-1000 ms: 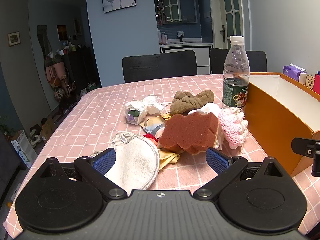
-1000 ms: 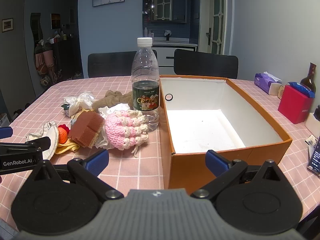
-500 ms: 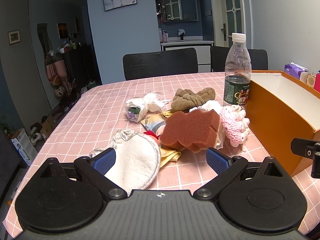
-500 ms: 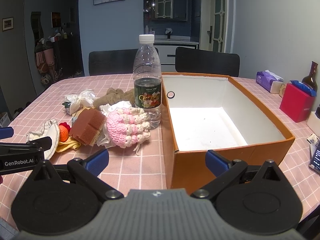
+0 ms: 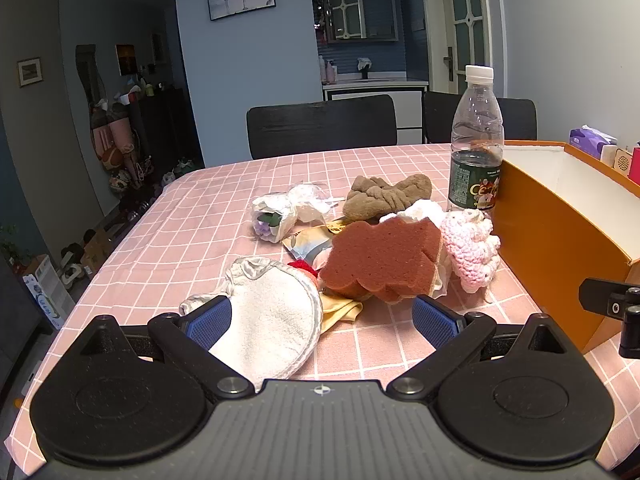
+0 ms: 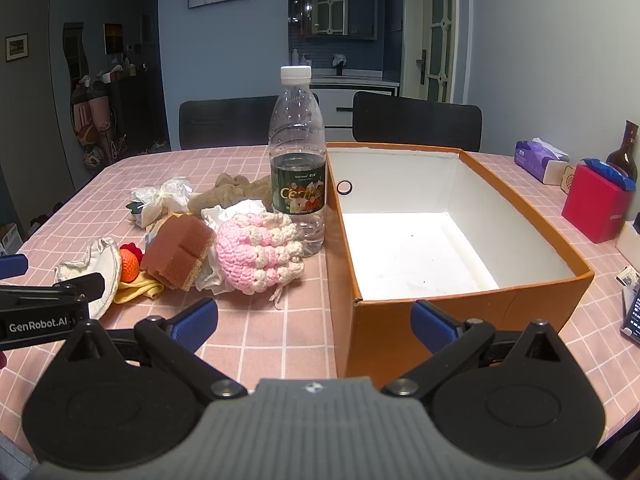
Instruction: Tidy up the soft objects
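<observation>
A pile of soft things lies on the pink checked tablecloth: a brown sponge [image 5: 380, 260] [image 6: 176, 250], a pink crocheted piece [image 5: 470, 246] [image 6: 256, 252], a white round pad [image 5: 272, 324] [image 6: 102, 276], a brown cloth [image 5: 384, 196] [image 6: 232, 192], a yellow cloth [image 5: 340, 312] and an orange knitted ball [image 6: 129, 266]. An orange box [image 6: 452, 312] [image 5: 560, 248] with a white, bare inside stands to the right of the pile. My left gripper [image 5: 322, 318] is open just short of the pad and sponge. My right gripper [image 6: 314, 322] is open before the box's near left corner.
A water bottle [image 6: 298, 168] [image 5: 476, 144] stands against the box's left wall. A wrapped white bundle [image 5: 280, 216] lies behind the pile. A red box [image 6: 596, 208], a tissue pack [image 6: 536, 160] and a dark bottle [image 6: 624, 152] sit at the right. Black chairs [image 5: 320, 124] line the far edge.
Both views have shifted slightly: the pile and box look a bit lower and farther than before. Both grippers stay open and nothing on the table has moved.
</observation>
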`<control>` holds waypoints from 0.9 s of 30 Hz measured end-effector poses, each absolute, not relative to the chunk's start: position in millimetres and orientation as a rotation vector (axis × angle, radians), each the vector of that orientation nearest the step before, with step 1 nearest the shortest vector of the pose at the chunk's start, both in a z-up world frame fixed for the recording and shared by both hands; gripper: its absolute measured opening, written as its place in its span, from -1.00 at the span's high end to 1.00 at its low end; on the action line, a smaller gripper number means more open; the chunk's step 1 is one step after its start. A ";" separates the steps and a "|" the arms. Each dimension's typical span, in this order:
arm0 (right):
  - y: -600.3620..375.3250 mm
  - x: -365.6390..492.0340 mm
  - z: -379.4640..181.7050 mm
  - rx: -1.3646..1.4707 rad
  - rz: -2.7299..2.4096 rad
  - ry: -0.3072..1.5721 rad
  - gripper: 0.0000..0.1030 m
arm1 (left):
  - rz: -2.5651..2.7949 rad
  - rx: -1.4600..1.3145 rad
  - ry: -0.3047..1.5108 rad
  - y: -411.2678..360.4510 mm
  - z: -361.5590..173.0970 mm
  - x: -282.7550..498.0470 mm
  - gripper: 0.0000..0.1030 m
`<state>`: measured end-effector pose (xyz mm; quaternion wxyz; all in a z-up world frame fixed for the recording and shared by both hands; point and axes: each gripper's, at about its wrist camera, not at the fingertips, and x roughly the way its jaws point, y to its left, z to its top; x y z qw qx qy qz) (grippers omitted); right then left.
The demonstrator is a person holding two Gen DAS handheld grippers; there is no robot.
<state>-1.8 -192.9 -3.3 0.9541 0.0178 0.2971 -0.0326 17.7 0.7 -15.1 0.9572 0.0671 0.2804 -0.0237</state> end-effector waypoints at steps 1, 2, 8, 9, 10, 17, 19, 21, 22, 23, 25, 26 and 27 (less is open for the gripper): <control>-192.8 -1.8 -3.3 0.037 -0.067 0.603 -0.95 | -0.049 0.137 0.569 0.5 -15.0 17.4 -1.00; -192.8 -1.9 -3.5 0.037 -0.067 0.604 -0.95 | -0.049 0.137 0.568 0.5 -14.9 17.5 -1.00; -192.9 -2.1 -3.5 0.038 -0.066 0.604 -0.95 | -0.050 0.136 0.569 -0.3 -14.7 17.6 -1.00; -192.9 -2.1 -3.5 0.038 -0.067 0.604 -0.95 | -0.051 0.136 0.570 -1.1 -14.5 17.6 -1.00; -192.8 -2.2 -3.5 0.038 -0.066 0.604 -0.95 | -0.050 0.137 0.570 -1.1 -14.6 17.6 -1.00; -188.5 -3.2 -2.1 0.026 -0.042 0.570 -0.95 | -0.051 0.137 0.572 -1.1 -14.5 17.8 -1.00; -184.9 -2.8 -0.5 0.013 -0.018 0.543 -0.95 | -0.062 0.137 0.575 -0.9 -14.8 17.6 -1.00; -179.8 -0.2 1.5 0.000 0.021 0.527 -0.95 | -0.085 0.148 0.578 1.6 -15.7 16.0 -1.00; -176.5 1.4 2.3 -0.003 0.041 0.518 -0.95 | -0.101 0.160 0.575 2.5 -15.9 15.1 -1.00; -172.7 3.3 3.1 -0.005 0.064 0.511 -0.95 | -0.113 0.172 0.567 4.0 -16.3 14.0 -1.00; -162.7 8.3 4.0 -0.018 0.105 0.499 -0.91 | -0.113 0.187 0.555 11.0 -17.4 12.3 -1.00; -157.9 11.0 3.8 -0.027 0.125 0.489 -0.88 | -0.108 0.189 0.554 14.3 -17.7 13.4 -1.00; -152.5 14.3 2.9 -0.038 0.140 0.480 -0.79 | -0.102 0.188 0.553 17.9 -18.2 15.0 -1.00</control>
